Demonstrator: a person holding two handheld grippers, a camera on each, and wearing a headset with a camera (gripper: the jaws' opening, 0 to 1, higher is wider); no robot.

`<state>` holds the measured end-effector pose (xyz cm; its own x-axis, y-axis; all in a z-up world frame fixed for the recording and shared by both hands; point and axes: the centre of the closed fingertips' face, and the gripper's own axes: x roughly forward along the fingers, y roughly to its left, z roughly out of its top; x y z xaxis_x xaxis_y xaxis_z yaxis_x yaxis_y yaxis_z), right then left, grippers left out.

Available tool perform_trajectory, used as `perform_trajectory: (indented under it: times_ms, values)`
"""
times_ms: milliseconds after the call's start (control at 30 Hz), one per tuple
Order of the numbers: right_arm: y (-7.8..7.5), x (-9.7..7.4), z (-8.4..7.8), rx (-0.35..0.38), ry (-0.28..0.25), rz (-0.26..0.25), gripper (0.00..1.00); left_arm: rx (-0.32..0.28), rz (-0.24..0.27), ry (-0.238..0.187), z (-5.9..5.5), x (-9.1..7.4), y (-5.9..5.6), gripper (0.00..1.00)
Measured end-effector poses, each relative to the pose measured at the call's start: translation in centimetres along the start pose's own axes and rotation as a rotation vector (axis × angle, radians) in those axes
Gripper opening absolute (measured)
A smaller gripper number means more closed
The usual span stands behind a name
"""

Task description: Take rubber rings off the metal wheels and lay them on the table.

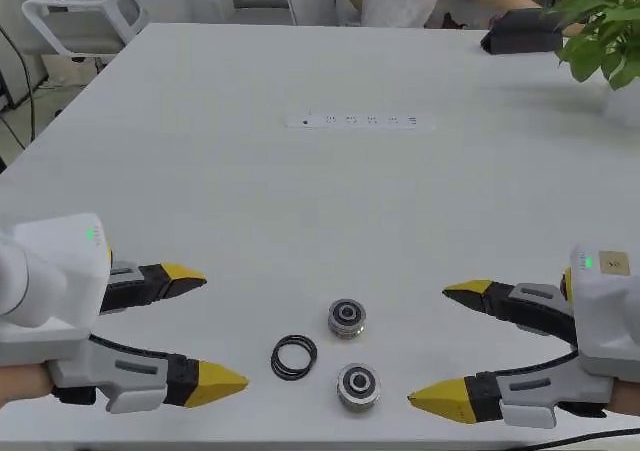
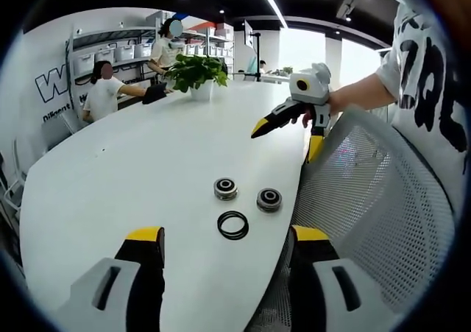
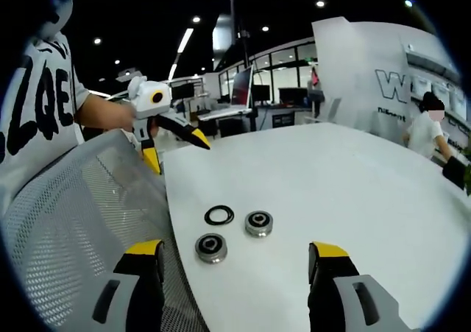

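**Both tools open and empty, wheels and rings at the near edge**

The left tool (image 1: 225, 331) and the right tool (image 1: 428, 346) hover low over the near part of the white bench (image 1: 300, 201). Each has its yellow-tipped jaws spread wide and nothing between them. Between the 2 tools lie the task's things. The far wheel (image 1: 347, 317) and the near wheel (image 1: 358, 385) lie flat, close together but apart. The black rubber rings (image 1: 293, 357) lie flat on the bench just left of the wheels, overlapping each other and touching neither wheel. I cannot tell whether either wheel carries a ring.

The near wheel sits close to the bench's near edge, so there is little room on that side. Beyond the far wheel the bench top runs bare to a white power strip (image 1: 360, 121) set well away, with open surface to the left and right as well.

The head view shows a green plant (image 1: 605, 26) at the far right corner. The left gripper view adds a grey mesh chair (image 2: 360, 199) pressed up beside the bench's near edge, and people (image 2: 103, 96) at the bench's far end.
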<state>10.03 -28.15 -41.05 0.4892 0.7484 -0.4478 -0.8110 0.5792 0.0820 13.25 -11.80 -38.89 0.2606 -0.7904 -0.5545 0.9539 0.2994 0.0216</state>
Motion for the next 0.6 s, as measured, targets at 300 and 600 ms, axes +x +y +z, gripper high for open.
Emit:
perform_trajectory:
  times_ms: [300,600]
  values:
    - [0.22,-0.43,-0.05,-0.008,0.002,-0.012,0.81,-0.001,0.004,-0.001,0.06,-0.20,-0.03,0.66]
    - [0.45,-0.73,-0.38,-0.013,0.009,-0.020,0.82,-0.003,0.007,0.004,-0.19,-0.41,-0.21,0.66]
